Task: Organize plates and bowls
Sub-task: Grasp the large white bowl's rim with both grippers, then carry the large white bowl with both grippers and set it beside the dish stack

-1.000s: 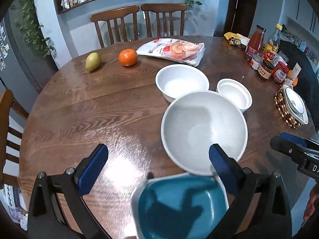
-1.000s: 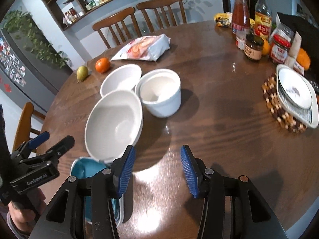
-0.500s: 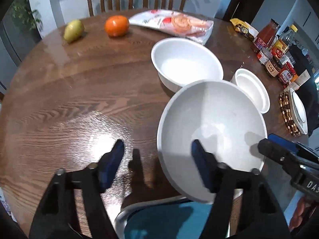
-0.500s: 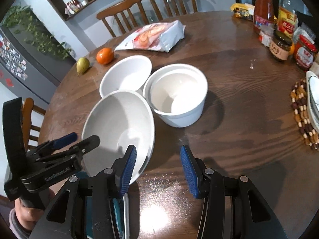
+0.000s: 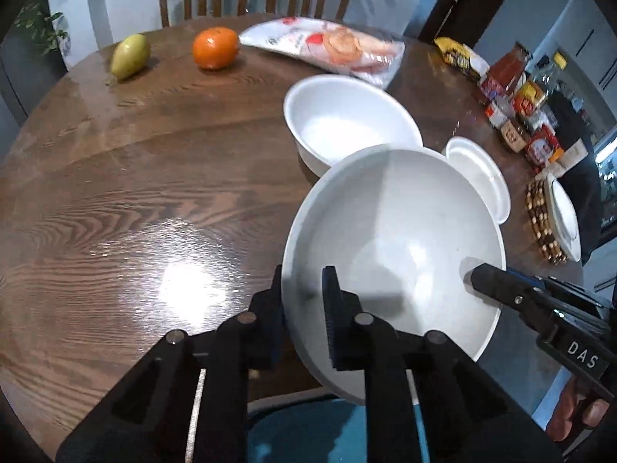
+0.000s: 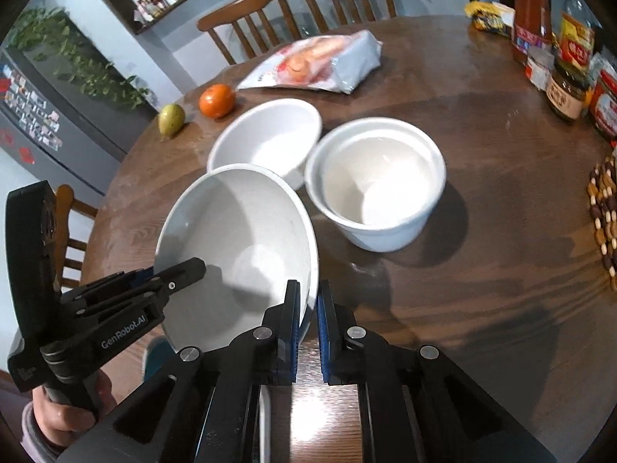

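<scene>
Pinching opposite rims of the large white round bowl, the left gripper and right gripper have just closed on it, above the wooden table; a teal dish underneath is mostly hidden.

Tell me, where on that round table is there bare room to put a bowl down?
The widest bare wood is the table's left half, between the pear, the orange and the big bowl. Another patch lies right of the deep pot, before the beaded mat. The jars crowd the far right edge.
</scene>
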Available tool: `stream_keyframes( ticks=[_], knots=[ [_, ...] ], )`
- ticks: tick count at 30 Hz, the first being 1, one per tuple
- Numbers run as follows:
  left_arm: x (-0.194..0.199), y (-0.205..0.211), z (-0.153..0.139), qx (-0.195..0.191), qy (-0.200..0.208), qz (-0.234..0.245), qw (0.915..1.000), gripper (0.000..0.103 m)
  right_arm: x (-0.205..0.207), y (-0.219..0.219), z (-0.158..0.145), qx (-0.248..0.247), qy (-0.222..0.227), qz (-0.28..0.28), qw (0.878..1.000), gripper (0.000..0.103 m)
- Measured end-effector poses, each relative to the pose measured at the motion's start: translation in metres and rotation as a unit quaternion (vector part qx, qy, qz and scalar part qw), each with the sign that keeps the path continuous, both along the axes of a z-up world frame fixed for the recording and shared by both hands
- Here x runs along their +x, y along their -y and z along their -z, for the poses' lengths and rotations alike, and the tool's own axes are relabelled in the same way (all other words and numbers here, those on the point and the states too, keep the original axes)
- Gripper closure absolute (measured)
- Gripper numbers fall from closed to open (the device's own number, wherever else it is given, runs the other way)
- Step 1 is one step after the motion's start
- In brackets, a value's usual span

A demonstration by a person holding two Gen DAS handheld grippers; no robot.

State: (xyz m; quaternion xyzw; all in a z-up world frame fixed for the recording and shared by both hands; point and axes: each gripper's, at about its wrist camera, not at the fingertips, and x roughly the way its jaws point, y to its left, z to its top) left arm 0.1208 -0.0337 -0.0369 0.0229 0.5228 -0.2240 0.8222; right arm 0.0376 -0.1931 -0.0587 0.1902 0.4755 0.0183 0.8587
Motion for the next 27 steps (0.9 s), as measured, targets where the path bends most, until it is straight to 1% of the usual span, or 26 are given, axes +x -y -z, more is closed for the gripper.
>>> stream_keyframes(
  ticks=[4,7,11,15,17,21,23,27],
  knots=[
    [0.002,-0.018,-0.015,0.003,0.020,-0.023,0.9995,0.089,0.006,-0.015,-0.011,0.006,0.011,-0.018,1.000,0.093],
    [0.005,-0.039,-0.022,0.006,0.029,-0.049,0.9984,0.089,0.014,-0.034,-0.017,0.005,0.018,-0.036,0.999,0.093],
    [0.009,-0.070,-0.020,0.009,0.024,-0.086,0.9960,0.089,0.027,-0.062,-0.019,0.007,0.020,-0.063,0.998,0.093],
    [0.007,-0.090,-0.020,0.005,0.018,-0.105,0.9943,0.090,0.033,-0.082,-0.018,0.013,0.016,-0.084,0.996,0.093],
    [0.003,-0.094,-0.022,0.007,0.020,-0.108,0.9939,0.090,0.031,-0.086,-0.019,0.016,0.016,-0.090,0.996,0.093],
    [-0.007,-0.093,-0.029,0.003,0.028,-0.096,0.9950,0.090,0.020,-0.084,-0.025,0.020,0.019,-0.091,0.995,0.093],
    [-0.011,-0.089,-0.032,0.002,0.030,-0.090,0.9955,0.090,0.015,-0.080,-0.026,0.028,0.018,-0.086,0.996,0.093],
    [-0.021,-0.069,-0.039,0.002,0.038,-0.060,0.9975,0.090,-0.003,-0.064,-0.032,0.032,0.029,-0.064,0.997,0.093]
  ],
)
